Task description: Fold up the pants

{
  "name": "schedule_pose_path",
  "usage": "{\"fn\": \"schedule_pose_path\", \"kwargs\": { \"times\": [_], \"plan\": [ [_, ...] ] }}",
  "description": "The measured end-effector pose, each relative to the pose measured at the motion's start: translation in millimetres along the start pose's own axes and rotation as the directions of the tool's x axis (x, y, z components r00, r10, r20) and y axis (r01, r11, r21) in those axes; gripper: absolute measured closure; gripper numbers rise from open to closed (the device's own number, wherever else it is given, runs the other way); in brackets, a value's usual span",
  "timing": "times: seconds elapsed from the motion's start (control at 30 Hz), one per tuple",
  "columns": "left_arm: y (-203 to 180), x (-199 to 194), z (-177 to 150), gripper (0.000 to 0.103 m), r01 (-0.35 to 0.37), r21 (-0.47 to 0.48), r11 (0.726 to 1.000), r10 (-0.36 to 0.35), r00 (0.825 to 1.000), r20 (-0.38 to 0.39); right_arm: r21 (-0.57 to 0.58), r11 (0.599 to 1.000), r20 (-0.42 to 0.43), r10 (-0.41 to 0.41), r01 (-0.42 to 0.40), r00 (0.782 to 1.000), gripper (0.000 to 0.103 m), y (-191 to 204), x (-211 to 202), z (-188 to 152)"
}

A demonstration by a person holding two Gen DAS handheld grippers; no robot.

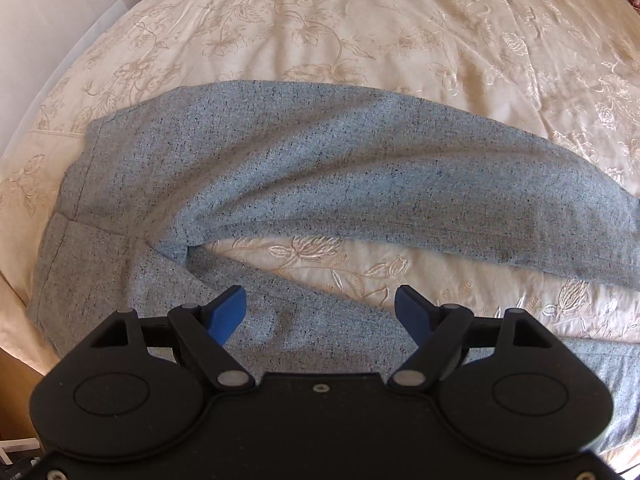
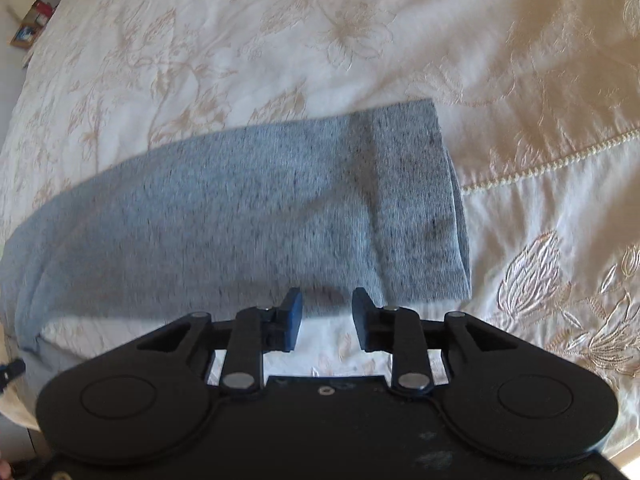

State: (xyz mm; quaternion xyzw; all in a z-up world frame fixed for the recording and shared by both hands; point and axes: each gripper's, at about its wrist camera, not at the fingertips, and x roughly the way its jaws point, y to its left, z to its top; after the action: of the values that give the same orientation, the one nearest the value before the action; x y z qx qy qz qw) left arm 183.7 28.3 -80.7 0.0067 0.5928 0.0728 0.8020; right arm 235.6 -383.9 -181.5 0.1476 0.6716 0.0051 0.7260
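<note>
Grey pants (image 1: 304,168) lie spread on the floral bedspread (image 1: 360,20), legs splayed right, left gripper (image 1: 319,312) jaws wide apart over the near leg, right gripper (image 2: 327,316) apart beside the far cuff (image 2: 416,200) (likely lining up grabs)

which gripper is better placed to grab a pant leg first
Left. The left gripper is open directly over the near leg, fabric showing between its fingers. The right gripper is open too, but over bare bedspread, short of the far leg's edge.
</note>
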Motion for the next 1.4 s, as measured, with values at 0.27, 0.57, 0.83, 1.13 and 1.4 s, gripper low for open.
{"fn": "schedule_pose_path", "kwargs": {
  "times": [0.27,0.57,0.83,1.13,1.4],
  "plan": [
    [-6.9,8.8,-25.7,0.021,-0.005,0.043,0.999,0.008,0.998,-0.066,-0.378,0.920,-0.082,0.074,-0.100,0.994,0.070,22.7,25.4,-52.2],
    [3.7,13.3,-52.1,0.021,-0.012,0.052,0.999,0.015,0.998,-0.065,-0.692,0.712,-0.129,0.040,-0.119,0.991,0.069,76.0,55.1,-57.5],
    [10.1,40.8,-77.2,0.021,-0.028,0.044,0.999,0.032,0.997,-0.075,-0.771,0.630,-0.093,0.043,-0.099,0.995,0.100,108.6,60.2,-84.4],
    [-9.3,82.5,-82.7,0.019,-0.016,0.084,0.996,0.027,0.990,-0.138,-0.724,0.690,-0.041,-0.017,-0.019,0.999,0.100,108.4,59.5,-86.1],
    [9.0,46.2,-56.0,0.020,-0.007,0.038,0.999,0.010,0.997,-0.079,-0.595,0.801,0.279,0.133,0.062,0.951,0.070,110.6,9.4,0.5]
  ]
}}
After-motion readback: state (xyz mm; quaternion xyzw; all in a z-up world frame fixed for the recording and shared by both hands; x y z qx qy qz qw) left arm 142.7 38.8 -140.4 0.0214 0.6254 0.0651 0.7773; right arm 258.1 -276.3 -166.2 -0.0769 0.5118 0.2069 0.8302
